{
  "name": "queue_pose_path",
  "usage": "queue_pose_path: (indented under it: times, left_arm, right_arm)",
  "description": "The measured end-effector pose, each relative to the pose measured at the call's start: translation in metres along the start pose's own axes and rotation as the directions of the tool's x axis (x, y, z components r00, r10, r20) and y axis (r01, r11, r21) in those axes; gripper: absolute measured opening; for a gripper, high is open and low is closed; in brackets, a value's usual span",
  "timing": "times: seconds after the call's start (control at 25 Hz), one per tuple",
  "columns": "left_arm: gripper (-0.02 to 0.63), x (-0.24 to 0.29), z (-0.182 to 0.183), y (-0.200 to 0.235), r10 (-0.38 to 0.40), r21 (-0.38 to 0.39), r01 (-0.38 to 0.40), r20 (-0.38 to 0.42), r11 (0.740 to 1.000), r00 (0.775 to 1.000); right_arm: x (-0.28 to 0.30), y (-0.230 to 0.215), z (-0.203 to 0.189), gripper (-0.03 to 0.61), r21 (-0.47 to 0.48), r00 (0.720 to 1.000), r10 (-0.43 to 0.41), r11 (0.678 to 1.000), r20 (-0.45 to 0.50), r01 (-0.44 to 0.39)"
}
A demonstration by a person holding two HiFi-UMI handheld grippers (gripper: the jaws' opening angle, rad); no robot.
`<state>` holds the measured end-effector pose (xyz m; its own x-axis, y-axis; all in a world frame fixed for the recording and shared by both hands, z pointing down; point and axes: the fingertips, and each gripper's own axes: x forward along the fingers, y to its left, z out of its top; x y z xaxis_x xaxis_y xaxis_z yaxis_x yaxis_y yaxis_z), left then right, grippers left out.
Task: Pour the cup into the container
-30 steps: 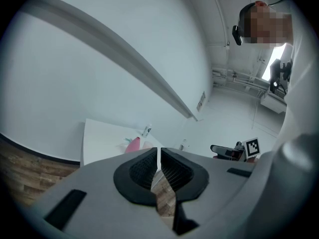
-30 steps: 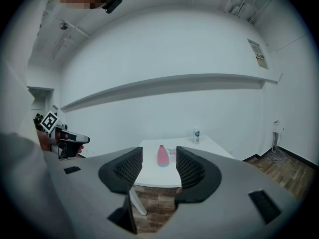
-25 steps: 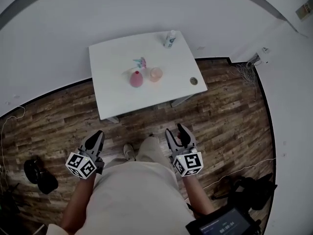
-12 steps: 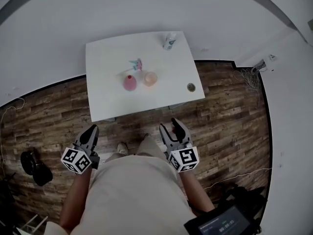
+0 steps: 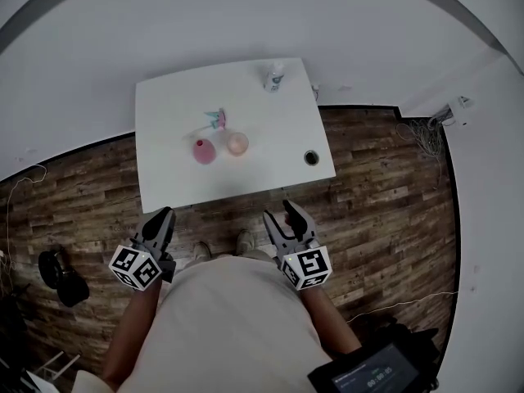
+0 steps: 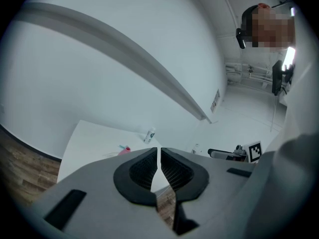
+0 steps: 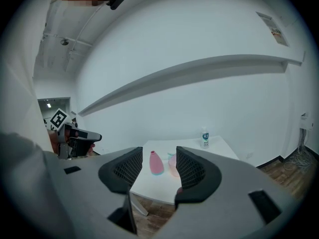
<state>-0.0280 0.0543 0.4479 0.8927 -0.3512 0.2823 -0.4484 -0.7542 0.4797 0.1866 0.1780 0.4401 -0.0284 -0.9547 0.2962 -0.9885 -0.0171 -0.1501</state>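
On the white table point(image 5: 172, 178) stand a pink, bottle-shaped container point(image 5: 204, 151) and, just to its right, a pale pink cup point(image 5: 237, 143). Both grippers hover over the wooden floor, short of the table's near edge. My left gripper point(image 5: 160, 215) has its jaws closed to a thin slit with nothing in them point(image 6: 159, 151). My right gripper point(image 5: 281, 213) holds its jaws apart and empty point(image 7: 159, 151). Between them the right gripper view frames the container point(image 7: 156, 163) and the cup point(image 7: 172, 165), both far off.
A clear bottle with a label point(image 5: 274, 77) stands at the table's far edge, and a small pink and teal object point(image 5: 217, 119) lies behind the container. A small dark round thing point(image 5: 311, 157) sits near the right front corner. Cables point(image 5: 422, 133) and dark gear point(image 5: 61, 278) lie on the floor.
Both grippers have travelled forward with the person and stand closer to the table's near edge. The table has slid slightly left in the head view. Neither gripper's jaws have changed.
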Motion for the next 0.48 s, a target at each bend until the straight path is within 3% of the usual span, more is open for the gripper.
queue_pose_path:
  times: [0.48]
  left_arm:
    - [0.014,0.004,-0.022,-0.012,0.109,-0.025,-0.109,-0.01,0.994,0.994]
  right_arm:
    - [-0.001,-0.038,-0.005,0.196,-0.03,0.997,0.071,0.997,-0.014,-0.072]
